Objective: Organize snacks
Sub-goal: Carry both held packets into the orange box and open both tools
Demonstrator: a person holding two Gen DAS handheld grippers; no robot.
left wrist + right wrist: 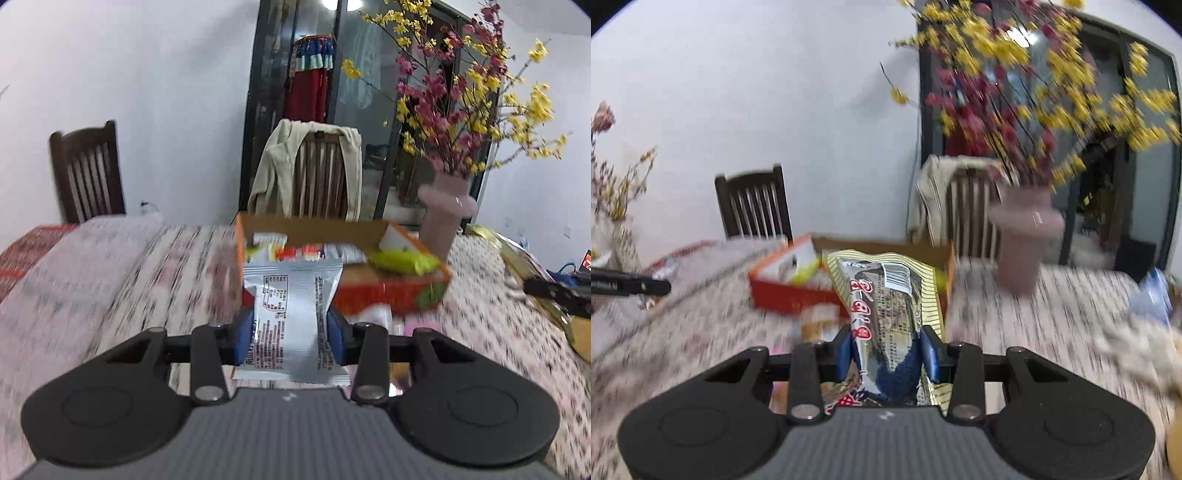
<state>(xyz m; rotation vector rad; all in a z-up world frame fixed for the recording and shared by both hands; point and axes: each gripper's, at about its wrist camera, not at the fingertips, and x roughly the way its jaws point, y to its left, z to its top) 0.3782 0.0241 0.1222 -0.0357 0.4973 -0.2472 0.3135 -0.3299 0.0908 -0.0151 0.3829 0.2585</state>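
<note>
Silver foil filled the middle of the left wrist view: the left gripper (pixel 291 328) was clenched on a silver snack packet (pixel 291 310), its blue pads pressing both sides, the printed back facing the camera. Just beyond it sat the orange cardboard box (pixel 388 291), open and holding several packets, with a green packet (pixel 404 262) lying on its near rim. A pink vase (pixel 443 218) of red and yellow blossoms stood close to the box's right, on the floral tablecloth (pixel 129 280).

The right gripper (pixel 889 347) grasped a gold-edged snack packet (pixel 890 295) with red lettering, held lengthwise above the cloth in front of the same box (pixel 783 291). Only this view showed a second, pale bouquet (pixel 613 177) at the far left and a loose packet (pixel 818 321) on the cloth before the box. Only the left view showed the clutter at the table's right edge. Both showed a coat-draped chair (pixel 314 173) behind the table.
</note>
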